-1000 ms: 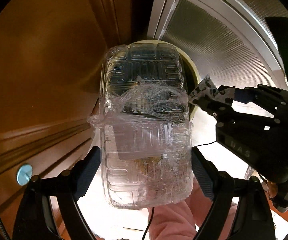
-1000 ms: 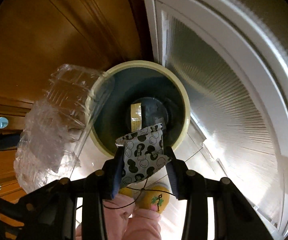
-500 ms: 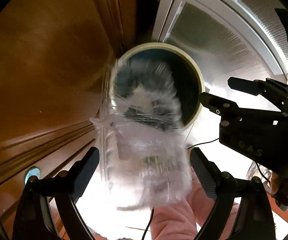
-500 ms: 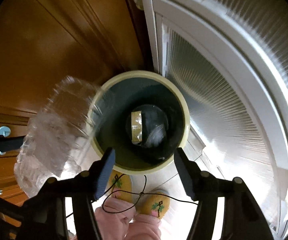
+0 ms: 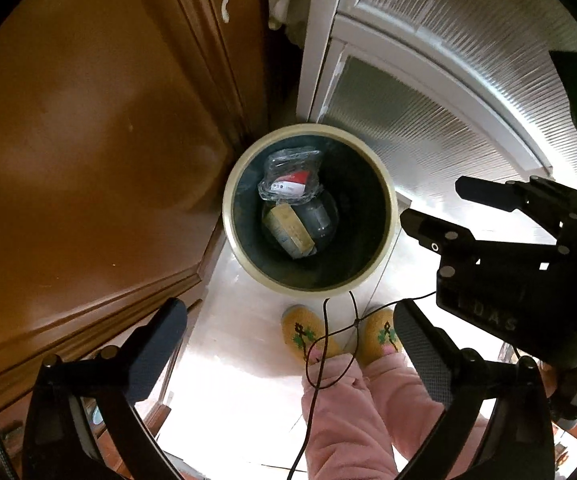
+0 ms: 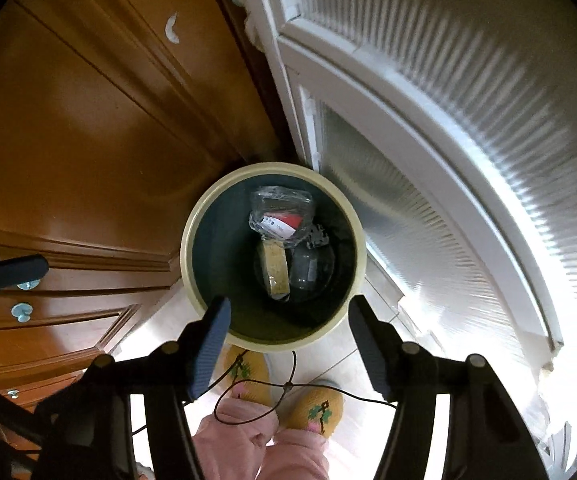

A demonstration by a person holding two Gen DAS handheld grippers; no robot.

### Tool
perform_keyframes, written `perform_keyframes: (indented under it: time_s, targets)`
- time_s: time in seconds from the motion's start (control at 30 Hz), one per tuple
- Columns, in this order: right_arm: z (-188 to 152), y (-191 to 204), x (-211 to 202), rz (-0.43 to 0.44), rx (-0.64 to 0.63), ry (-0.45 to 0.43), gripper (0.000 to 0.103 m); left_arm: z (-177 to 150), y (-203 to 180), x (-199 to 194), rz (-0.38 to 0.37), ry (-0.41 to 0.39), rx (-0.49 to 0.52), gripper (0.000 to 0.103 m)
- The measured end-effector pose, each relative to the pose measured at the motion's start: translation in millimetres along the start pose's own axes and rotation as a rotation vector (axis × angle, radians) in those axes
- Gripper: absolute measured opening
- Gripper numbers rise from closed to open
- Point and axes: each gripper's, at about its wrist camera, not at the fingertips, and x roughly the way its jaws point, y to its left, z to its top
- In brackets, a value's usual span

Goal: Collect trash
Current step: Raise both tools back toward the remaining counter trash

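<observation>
With the left gripper (image 5: pixel 288 364) jaws opening and the right gripper (image 6: pixel 288 344) jaws released, both empty, the clear plastic container (image 5: pixel 291 180) lies in the bin (image 5: pixel 388 216) below them; next, fetch further trash.

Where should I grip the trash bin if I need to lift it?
Take the cream rim of the trash bin on its floor side, coming straight down with one finger inside and one outside. The opposite side sits in the corner between wooden cabinet and glass door.
</observation>
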Motion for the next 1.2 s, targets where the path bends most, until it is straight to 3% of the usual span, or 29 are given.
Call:
perform_keyframes:
  time_s: [0.2,0.4,0.77,1.0,1.2]
  targets:
    - [-6.6,-2.6,-32.8,0.017,0.022,-0.003,0.062,-1.4,-7.5,-38.8,0.000,-0.003,-0.006,0.102]
    - [-11.8,-1.0,-99.6,0.026,0.026,-0.023,0.062,-8.8,-21.1,-117.6,0.009,-0.056,-0.011,0.102]
    - [-13.7,12.3,-255.0,0.050,-0.048,-0.134,0.062,-28.3,-42.7,-298.5,0.093,-0.285,-0.041,0.102]
    - [-10.5,22.4,-352.7,0.069,-0.108,-0.266,0.062,-42.5,-54.0,-394.2,0.148,-0.435,-0.061,0.102]
    - [-1.0,25.2,-416.9,0.070,-0.137,-0.404,0.062,-47.9,-74.9,-462.1,0.262,-0.591,-0.039,0.102]
